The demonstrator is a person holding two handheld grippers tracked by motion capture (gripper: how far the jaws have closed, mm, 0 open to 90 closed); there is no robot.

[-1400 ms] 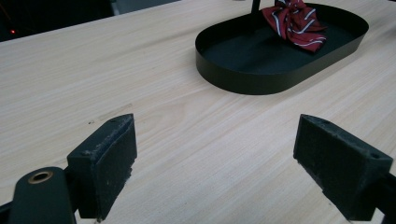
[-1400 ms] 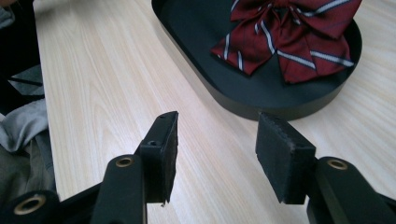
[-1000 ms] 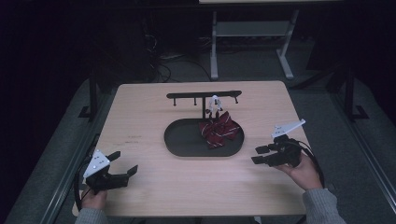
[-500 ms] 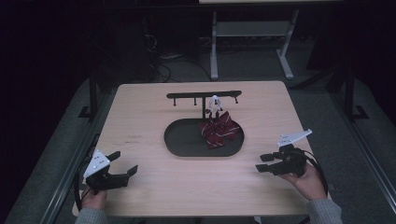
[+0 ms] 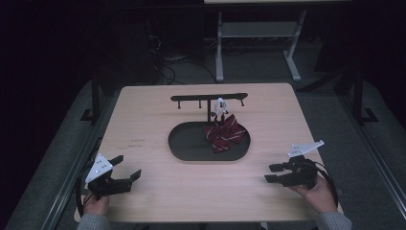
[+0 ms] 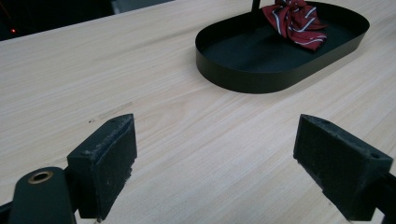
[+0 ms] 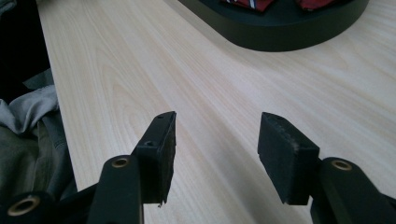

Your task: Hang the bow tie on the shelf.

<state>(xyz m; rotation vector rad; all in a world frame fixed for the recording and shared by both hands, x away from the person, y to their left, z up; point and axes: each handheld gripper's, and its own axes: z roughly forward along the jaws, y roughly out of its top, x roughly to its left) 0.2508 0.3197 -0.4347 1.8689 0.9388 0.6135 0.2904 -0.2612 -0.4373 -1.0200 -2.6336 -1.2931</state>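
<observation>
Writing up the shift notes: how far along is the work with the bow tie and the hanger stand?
Done: nothing visibly. The striped bow tie lies in the black tray, below the stand's bar. In hand: nothing; the left gripper and right gripper rest open near the table's front corners. Left: likely picking up and hanging the bow tie.

Beyond your wooden table [image 5: 143, 124], a white-framed stand [image 5: 253, 36] sits among loose cables [image 5: 167, 67] on dark floor.

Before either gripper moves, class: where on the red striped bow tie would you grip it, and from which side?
Grip the bow tie at its narrow centre knot, coming from above: it lies bunched in the right end of the black tray, whose raised wall blocks a level approach. The right gripper, jaws open, seems nearer.
</observation>
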